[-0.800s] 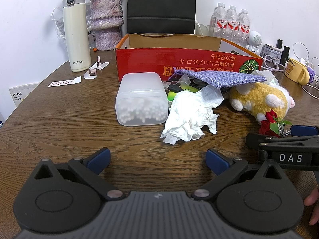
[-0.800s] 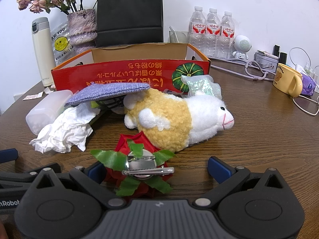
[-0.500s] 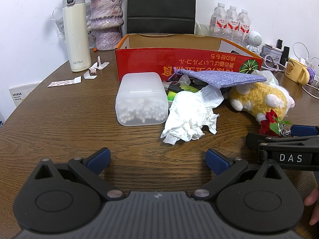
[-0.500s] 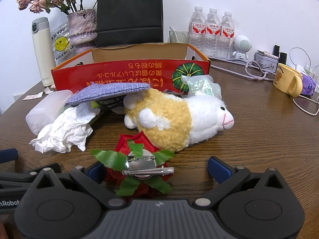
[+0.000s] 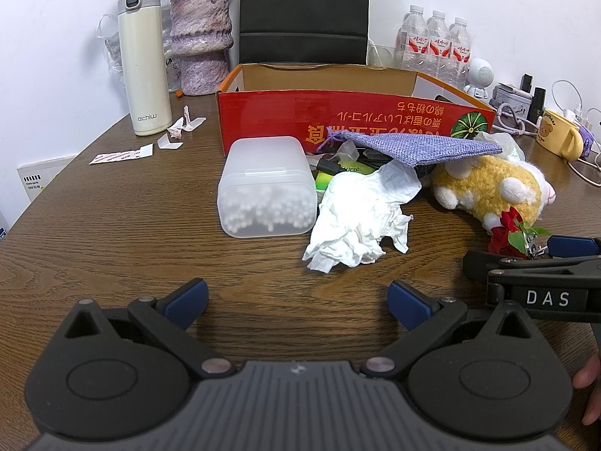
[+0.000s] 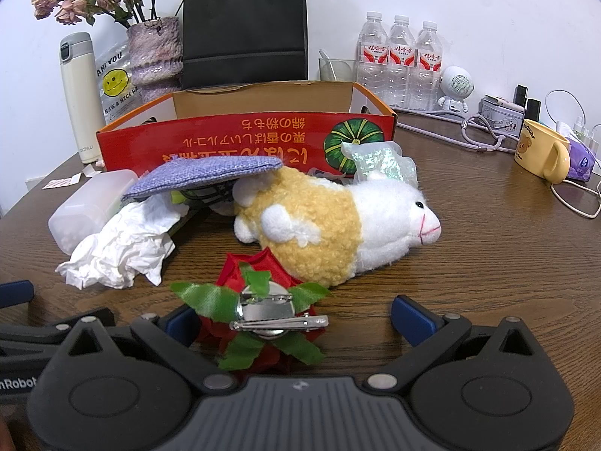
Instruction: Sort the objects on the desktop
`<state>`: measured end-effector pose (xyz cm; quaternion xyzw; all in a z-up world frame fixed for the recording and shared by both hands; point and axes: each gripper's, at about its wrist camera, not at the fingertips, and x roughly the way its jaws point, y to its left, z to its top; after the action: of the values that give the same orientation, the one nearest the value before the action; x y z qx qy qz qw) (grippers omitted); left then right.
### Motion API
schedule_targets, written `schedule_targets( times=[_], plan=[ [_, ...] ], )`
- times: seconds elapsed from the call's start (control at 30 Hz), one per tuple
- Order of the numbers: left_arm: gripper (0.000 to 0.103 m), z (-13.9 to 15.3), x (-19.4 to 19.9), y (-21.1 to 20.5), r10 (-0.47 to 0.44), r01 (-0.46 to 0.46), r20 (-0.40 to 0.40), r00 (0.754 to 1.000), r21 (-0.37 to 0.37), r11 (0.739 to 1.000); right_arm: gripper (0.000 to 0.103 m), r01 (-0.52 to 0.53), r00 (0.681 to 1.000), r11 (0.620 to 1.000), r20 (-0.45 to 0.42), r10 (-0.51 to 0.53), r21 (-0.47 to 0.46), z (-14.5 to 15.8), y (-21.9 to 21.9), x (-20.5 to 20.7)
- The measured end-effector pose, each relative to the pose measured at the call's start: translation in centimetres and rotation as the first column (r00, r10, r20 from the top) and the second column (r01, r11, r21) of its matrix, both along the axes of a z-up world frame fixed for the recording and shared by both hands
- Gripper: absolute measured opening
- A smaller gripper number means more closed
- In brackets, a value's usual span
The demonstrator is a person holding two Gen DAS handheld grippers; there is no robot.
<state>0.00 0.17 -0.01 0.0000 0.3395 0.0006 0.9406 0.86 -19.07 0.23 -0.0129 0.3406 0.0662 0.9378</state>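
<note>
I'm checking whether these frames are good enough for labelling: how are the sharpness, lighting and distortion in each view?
Left wrist view: sharp, evenly lit, soft shadows; the fisheye bends the table edge and darkens the corners. Right wrist view: equally sharp, down to the pin on the red flower brooch; the water bottles lean from lens distortion; faint sheen on the wood, no harsh glare.
</note>
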Motion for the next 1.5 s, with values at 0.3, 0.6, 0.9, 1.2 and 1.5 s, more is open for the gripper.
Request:
schedule_targets(
  times=[0.3,0.6,0.9,1.2,1.5],
  plan=[
    [0.103,0.0,-0.1,-0.2,0.000,0.000,0.000,1.000,0.001,1.000,0.103,0.000,1.000,1.000,0.000,0.000,-0.002,0.1,-0.1,0.0],
    [0.103,0.2,-0.5,-0.2,0.005,-0.005,0.000,1.000,0.004,1.000,0.103,0.001,1.000,1.000,0.000,-0.001,-0.006,0.0,-0.1,0.0],
    [0.103,0.1,-0.4,-0.3,0.001,-0.001,0.000,1.000,0.006,1.000,0.103,0.006,1.000,1.000,-0.001,-0.006,-0.009,-0.1,0.0,-0.1],
    [0.103,0.1,0.0,-0.3,-0.012,0.012,0.001,1.000,-0.001,1.000,0.103,-0.081,0.997,0.996,-0.007,0.080,-0.039,0.2,-0.8,-0.3],
    [0.103,3.8,-0.4,2.9,-0.031,0.057,0.139,0.990,-0.187,0.981,0.094,-0.125,0.991,0.982,0.065,0.117,0.142,3.0,-4.0,-1.9]
  ],
)
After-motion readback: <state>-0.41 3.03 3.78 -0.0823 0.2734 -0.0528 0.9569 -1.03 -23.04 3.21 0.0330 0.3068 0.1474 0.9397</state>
